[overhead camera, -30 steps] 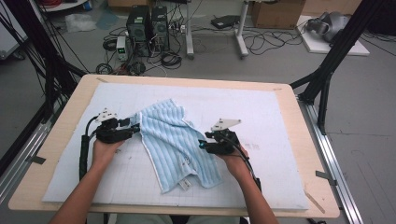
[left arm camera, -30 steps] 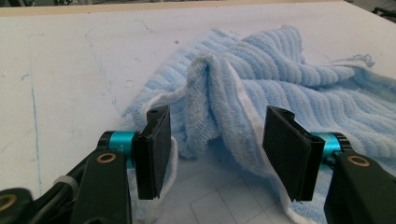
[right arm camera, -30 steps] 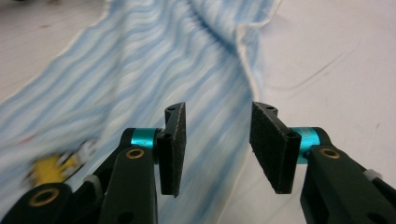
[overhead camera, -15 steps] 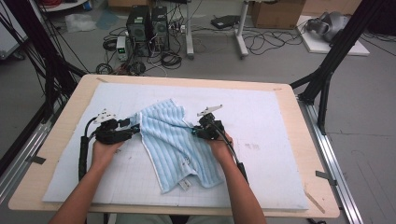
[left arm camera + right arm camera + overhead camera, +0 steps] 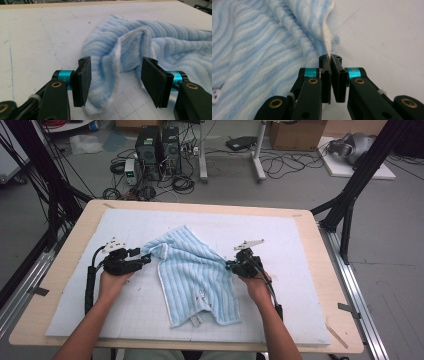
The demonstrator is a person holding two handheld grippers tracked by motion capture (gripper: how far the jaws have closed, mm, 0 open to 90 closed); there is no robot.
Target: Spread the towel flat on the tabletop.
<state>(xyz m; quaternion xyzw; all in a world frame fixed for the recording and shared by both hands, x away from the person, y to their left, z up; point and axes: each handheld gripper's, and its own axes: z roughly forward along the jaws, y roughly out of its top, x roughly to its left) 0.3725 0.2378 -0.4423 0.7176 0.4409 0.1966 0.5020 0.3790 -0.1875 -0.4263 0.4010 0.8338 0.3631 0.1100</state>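
Towel (image 5: 197,275) in pale blue stripes lies rumpled at the middle of a white mat (image 5: 75,305) covering the wooden table (image 5: 320,250), a person's forearms reaching in from the near edge. Right gripper (image 5: 231,266) has its jaws pressed together on the towel's white-hemmed right edge (image 5: 327,41), pinching it just above the mat. Left gripper (image 5: 145,259) sits at the towel's left edge with jaws spread wide, a bunched fold of the cloth (image 5: 110,72) lying between them, ungripped.

high view looks down from above; both gripper views sit close, sharing the blue towel (image 5: 197,275).
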